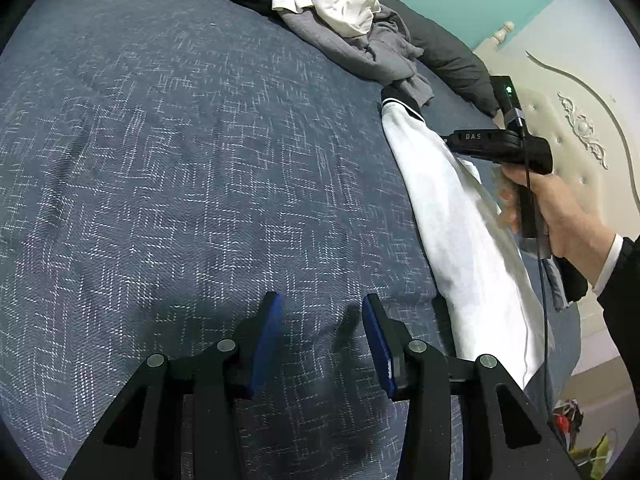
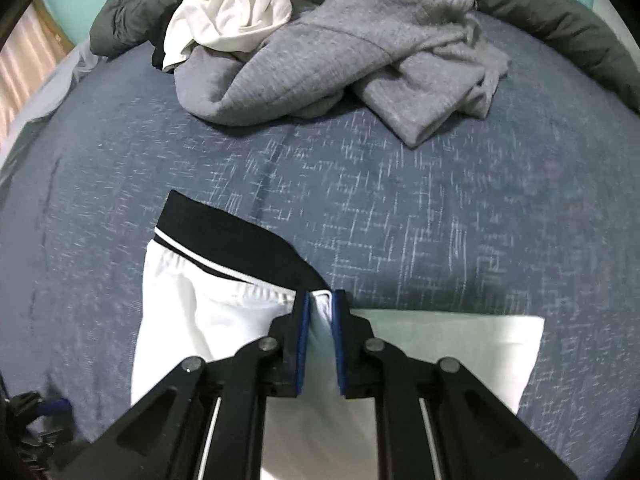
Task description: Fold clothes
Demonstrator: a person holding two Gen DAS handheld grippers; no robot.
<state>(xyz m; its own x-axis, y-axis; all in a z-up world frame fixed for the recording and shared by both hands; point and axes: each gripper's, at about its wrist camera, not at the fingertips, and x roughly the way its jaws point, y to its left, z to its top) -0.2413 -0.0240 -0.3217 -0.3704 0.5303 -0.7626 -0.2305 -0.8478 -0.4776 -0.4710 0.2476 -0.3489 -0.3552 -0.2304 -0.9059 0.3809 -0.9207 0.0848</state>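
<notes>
Across the blue bedspread (image 2: 440,220) a white garment (image 2: 192,320) with a black band lies flat, the right gripper (image 2: 320,336) pinching its fabric, likely to lift a fold, while the left gripper (image 1: 324,340) hangs spread and empty over bare cover, unsorted clothes (image 2: 320,48) heaped behind.
</notes>
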